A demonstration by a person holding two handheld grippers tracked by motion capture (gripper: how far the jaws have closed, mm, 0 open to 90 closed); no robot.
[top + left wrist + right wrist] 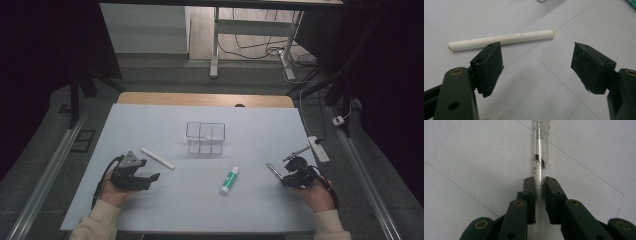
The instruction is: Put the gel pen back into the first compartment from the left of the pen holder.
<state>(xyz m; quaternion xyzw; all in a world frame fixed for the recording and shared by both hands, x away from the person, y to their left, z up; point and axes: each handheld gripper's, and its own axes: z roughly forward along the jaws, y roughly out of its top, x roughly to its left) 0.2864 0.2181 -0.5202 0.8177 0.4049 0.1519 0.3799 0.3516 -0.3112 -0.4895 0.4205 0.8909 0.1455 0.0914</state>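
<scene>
Gripping clear pen [539, 170]: right tongs [539, 187] near table edge | left tongs [536, 65] open, beside white marker [501, 40]

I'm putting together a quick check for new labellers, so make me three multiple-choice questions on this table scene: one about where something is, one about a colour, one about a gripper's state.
1. Where does the white cylindrical marker lie?
A. Inside the wire rack
B. On the table just beyond the left gripper
C. Between the right gripper's jaws

2. What colour is the cap of the white glue stick?
A. Green
B. Red
C. Black

3. How is the right gripper?
A. Wide open over bare table
B. Shut on the clear slim pen
C. Holding the wire rack

Answers:
1 B, the marker lies flat ahead of the left gripper, whose jaws stand open.
2 A, its near end is green.
3 B, the pads press the clear slim pen from both sides.
</scene>
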